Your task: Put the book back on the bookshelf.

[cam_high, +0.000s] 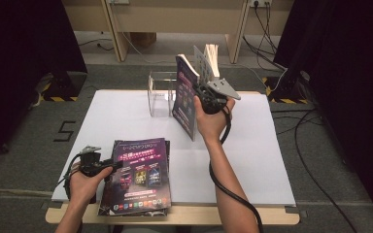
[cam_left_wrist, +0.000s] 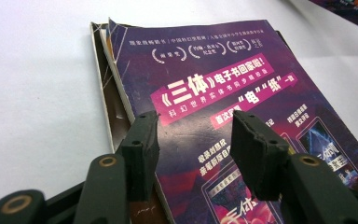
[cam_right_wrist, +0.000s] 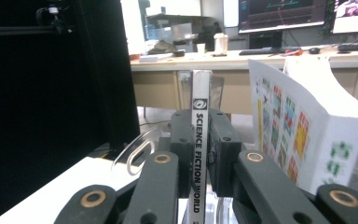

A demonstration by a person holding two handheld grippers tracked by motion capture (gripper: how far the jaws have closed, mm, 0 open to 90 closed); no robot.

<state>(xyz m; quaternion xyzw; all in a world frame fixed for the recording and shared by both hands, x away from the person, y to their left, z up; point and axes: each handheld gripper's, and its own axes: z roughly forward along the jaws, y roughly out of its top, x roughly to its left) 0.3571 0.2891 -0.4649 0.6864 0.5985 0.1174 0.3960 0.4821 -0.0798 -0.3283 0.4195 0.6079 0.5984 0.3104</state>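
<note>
while my left claw (cam_left_wrist: 193, 149) hovers open over the magazine stack (cam_high: 138, 174) at the table's near edge, my right claw (cam_right_wrist: 200, 140) clamps one magazine (cam_right_wrist: 200, 140) upright by its spine near the clear holder (cam_high: 161, 92).

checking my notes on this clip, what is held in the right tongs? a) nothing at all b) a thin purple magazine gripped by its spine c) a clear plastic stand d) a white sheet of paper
b: in the right gripper view the right tongs press on the spine of the thin purple magazine, which the high view shows held upright above the white table.
</note>
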